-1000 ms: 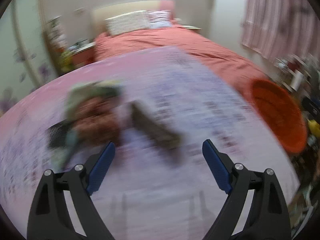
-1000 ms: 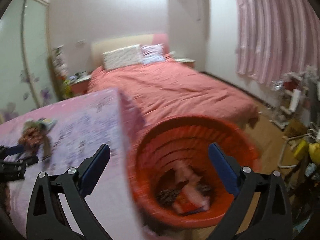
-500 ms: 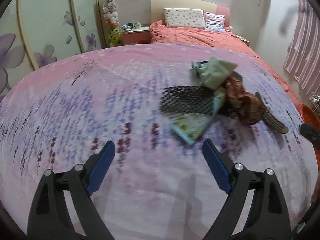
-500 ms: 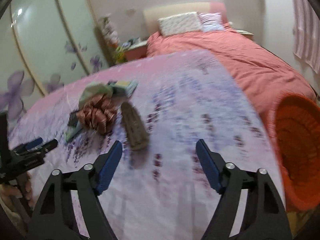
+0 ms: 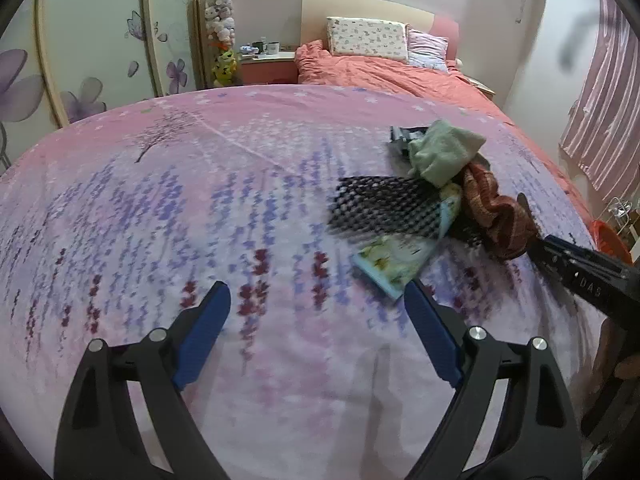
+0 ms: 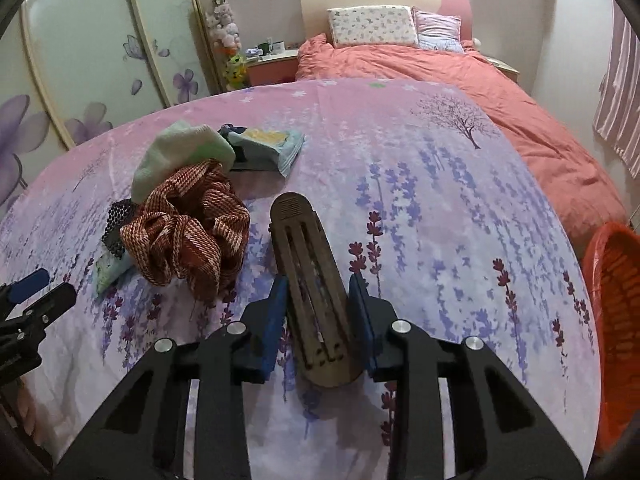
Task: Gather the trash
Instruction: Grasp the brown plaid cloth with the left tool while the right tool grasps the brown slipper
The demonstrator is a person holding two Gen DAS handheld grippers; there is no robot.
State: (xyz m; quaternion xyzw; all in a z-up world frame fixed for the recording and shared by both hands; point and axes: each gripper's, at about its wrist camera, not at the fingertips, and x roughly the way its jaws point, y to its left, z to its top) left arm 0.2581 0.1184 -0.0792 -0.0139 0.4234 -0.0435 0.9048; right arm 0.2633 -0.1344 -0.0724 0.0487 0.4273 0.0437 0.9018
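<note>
My right gripper [image 6: 318, 284] is shut on a long brown slotted wooden piece [image 6: 306, 276] that lies on the pink floral cloth. Left of it lie a red-brown checked cloth [image 6: 188, 228], a pale green cloth [image 6: 180, 156], a black mesh sleeve [image 6: 116, 224] and a light blue packet [image 6: 268, 148]. In the left wrist view the mesh [image 5: 384, 208], a flowered packet [image 5: 404, 256], the green cloth [image 5: 444, 152] and the checked cloth [image 5: 496, 212] lie ahead to the right. My left gripper [image 5: 316, 304] is open and empty above bare cloth.
An orange plastic basket [image 6: 616, 308] stands off the table's right edge; its rim shows in the left wrist view [image 5: 608, 236]. A bed with a salmon cover [image 6: 460, 76] and a nightstand [image 6: 272, 64] lie behind. Wardrobe doors stand at the left.
My right gripper swung from over the basket back to the table and closed on the brown wooden piece. My left gripper turned left, so the pile now sits to its right.
</note>
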